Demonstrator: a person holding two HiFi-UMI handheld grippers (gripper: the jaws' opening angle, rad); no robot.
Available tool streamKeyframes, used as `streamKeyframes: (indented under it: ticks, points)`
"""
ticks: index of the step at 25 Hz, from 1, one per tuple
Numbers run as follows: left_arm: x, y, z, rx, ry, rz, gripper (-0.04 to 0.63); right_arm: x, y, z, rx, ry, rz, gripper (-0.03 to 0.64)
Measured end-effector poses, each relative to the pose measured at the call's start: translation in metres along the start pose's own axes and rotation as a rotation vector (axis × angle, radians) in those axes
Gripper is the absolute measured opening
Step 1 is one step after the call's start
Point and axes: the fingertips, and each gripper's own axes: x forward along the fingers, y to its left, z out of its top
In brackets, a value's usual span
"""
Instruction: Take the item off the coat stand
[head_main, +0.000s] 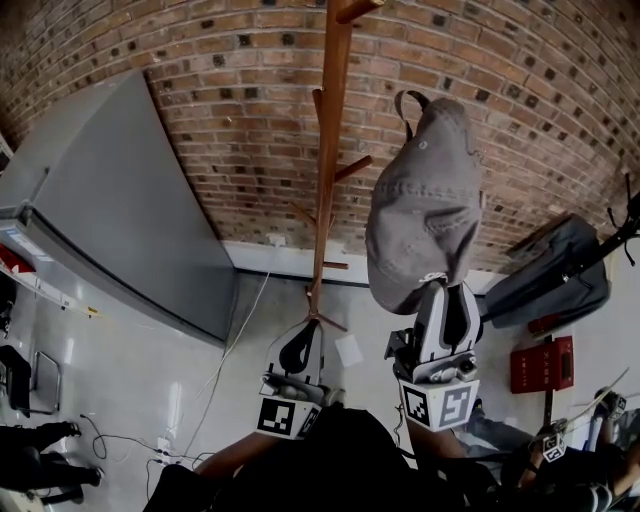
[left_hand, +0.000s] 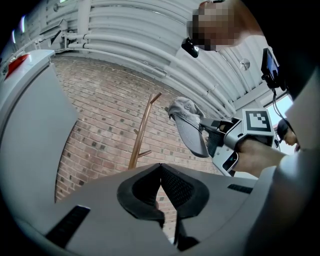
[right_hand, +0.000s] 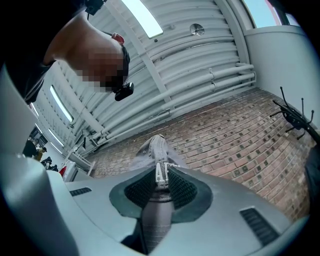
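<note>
A grey cap (head_main: 425, 200) hangs in the air to the right of the wooden coat stand (head_main: 330, 150), clear of its pegs. My right gripper (head_main: 447, 290) is shut on the cap's brim from below; in the right gripper view the cap (right_hand: 157, 150) is pinched between the pads of that gripper (right_hand: 159, 190). My left gripper (head_main: 300, 345) is lower, in front of the stand's foot, shut with nothing in it. In the left gripper view its jaws (left_hand: 161, 187) meet, with the stand (left_hand: 141, 131) and the held cap (left_hand: 189, 125) beyond them.
A brick wall (head_main: 230, 110) stands behind the coat stand. A tall grey cabinet (head_main: 120, 210) fills the left. At the right are a dark bag (head_main: 555, 275), a red box (head_main: 540, 365) and a black rack (head_main: 625, 215). Cables (head_main: 240, 330) run over the floor.
</note>
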Motion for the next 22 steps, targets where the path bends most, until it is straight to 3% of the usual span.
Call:
streamKeyframes:
  ticks: [22]
  points:
    - [0.0,-0.01,0.004,-0.006,0.002,-0.029,0.017,-0.042,-0.015,-0.024,-0.015,0.101,-0.073,0.08]
